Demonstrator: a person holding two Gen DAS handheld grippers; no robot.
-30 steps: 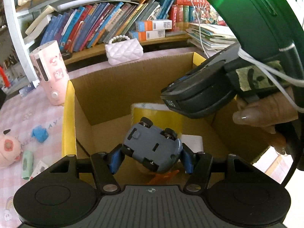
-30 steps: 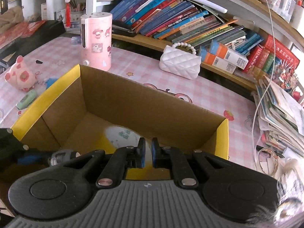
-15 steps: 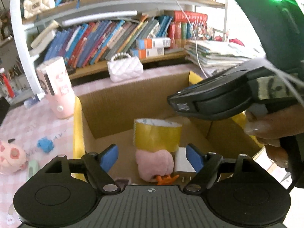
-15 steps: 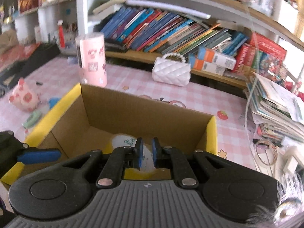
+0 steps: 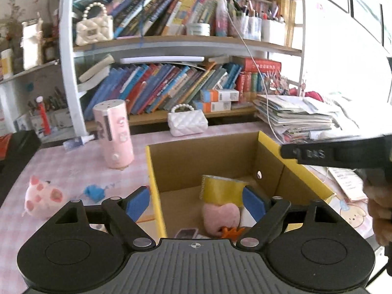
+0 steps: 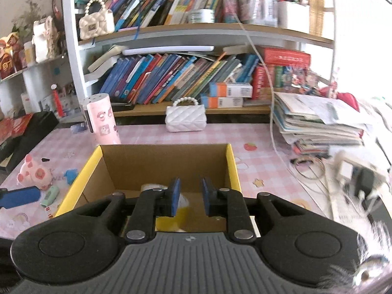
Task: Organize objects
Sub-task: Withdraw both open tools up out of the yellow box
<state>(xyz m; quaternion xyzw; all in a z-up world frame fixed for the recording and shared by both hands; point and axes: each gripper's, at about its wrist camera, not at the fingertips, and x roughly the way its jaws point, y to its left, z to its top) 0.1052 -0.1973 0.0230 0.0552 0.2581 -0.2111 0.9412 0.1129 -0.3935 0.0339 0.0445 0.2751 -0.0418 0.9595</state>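
A cardboard box with yellow rims (image 5: 269, 144) stands on the pink checked table. It holds a yellow roll (image 5: 221, 189), a pink plush (image 5: 220, 216), an orange bit (image 5: 230, 231) and a small card (image 5: 186, 232). My left gripper (image 5: 196, 202) hovers over the box's left wall, its jaws opening wide with nothing between them. Over the box (image 6: 231, 161) near its front edge, my right gripper (image 6: 190, 196) has its jaws opening, a narrow empty gap between the blue pads. One of the left gripper's blue fingers (image 6: 19, 197) shows at the right wrist view's left edge.
Left of the box lie a pink pig plush (image 5: 41, 199), a blue scrap (image 5: 94, 192) and a green piece (image 6: 50, 194). A pink cylinder (image 5: 115, 132) and white purse (image 5: 187, 123) stand behind. Paper stacks (image 6: 318, 122) and cables fill the right. A hand (image 5: 379, 208) is at right.
The left gripper let go of the grey toy car, which is out of sight now, and its jaws spread wide. Both grippers rose and drew back. The right jaws parted slightly.
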